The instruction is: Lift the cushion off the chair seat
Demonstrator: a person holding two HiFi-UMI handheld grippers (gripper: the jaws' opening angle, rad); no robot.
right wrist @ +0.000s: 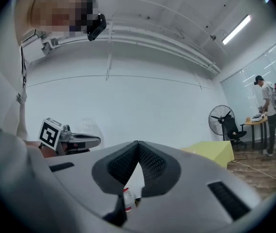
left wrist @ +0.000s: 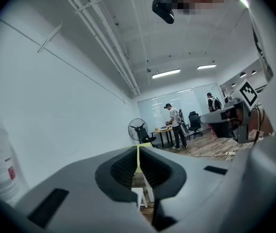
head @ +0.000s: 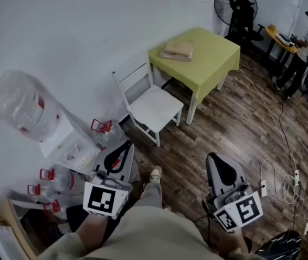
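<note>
A white wooden chair [head: 152,106] stands by the wall, beside a yellow-green table [head: 208,58]. Its seat is pale and flat; I cannot tell a cushion apart from the seat. A tan cushion-like pad [head: 177,50] lies on the table's far corner. Both grippers are held low near my body, well short of the chair. My left gripper [head: 127,144] is shut and empty, its pads [left wrist: 128,165] closed with the table showing in the slit. My right gripper [head: 214,159] is shut too, with nothing between its pads [right wrist: 150,161].
A water dispenser with a big bottle [head: 21,104] stands against the wall at my left, with spare jugs [head: 102,127] around it. Cables and a power strip [head: 263,187] lie on the wood floor at right. A fan [head: 236,4] and a person [head: 305,42] at a desk are far off.
</note>
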